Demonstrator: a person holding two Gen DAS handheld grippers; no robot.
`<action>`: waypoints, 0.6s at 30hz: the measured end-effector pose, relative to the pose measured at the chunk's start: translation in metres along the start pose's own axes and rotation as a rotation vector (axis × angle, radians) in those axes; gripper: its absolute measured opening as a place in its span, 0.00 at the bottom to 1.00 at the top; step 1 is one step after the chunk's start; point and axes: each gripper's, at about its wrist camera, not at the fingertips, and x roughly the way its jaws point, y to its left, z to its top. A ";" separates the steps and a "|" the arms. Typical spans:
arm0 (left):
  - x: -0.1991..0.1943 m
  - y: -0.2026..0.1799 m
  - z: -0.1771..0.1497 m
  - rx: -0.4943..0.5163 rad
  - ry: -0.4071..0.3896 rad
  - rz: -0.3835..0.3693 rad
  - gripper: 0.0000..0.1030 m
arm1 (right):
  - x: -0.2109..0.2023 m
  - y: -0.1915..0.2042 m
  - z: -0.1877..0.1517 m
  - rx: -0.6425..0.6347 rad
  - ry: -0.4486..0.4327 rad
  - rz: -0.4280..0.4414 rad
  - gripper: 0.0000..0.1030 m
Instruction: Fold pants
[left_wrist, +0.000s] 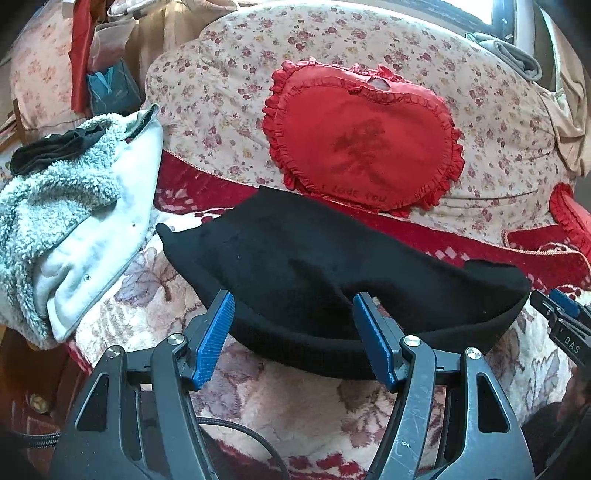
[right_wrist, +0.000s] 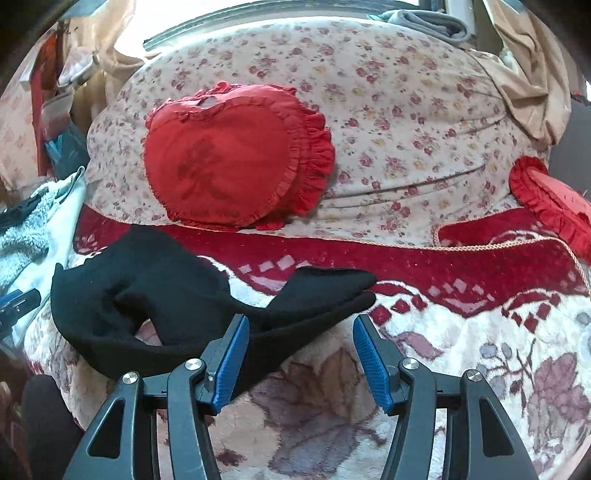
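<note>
Black pants (left_wrist: 295, 266) lie crumpled on a red and cream floral blanket (left_wrist: 295, 406). In the left wrist view my left gripper (left_wrist: 293, 321) is open, its blue pads either side of the pants' near folded edge, not closed on it. In the right wrist view the pants (right_wrist: 155, 295) lie left of centre, a thin end pointing right. My right gripper (right_wrist: 299, 350) is open at that end, its left pad beside the cloth. The right gripper's tip also shows at the right edge of the left wrist view (left_wrist: 561, 314).
A red heart pillow (left_wrist: 365, 136) leans on a floral quilt roll (left_wrist: 480, 110) behind the pants. A grey fleece garment (left_wrist: 70, 221) is piled at the left. A second red pillow (right_wrist: 554, 199) lies at the right. The blanket (right_wrist: 480, 350) stretches right.
</note>
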 end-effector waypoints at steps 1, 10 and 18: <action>0.000 0.001 0.000 0.000 0.000 0.000 0.65 | 0.000 0.002 0.001 -0.005 -0.001 0.000 0.55; 0.003 0.002 0.001 -0.012 0.009 0.008 0.65 | 0.004 0.011 0.002 -0.036 0.002 0.006 0.55; 0.013 0.014 0.003 -0.038 0.024 0.023 0.65 | 0.012 0.019 0.003 -0.059 0.019 0.018 0.55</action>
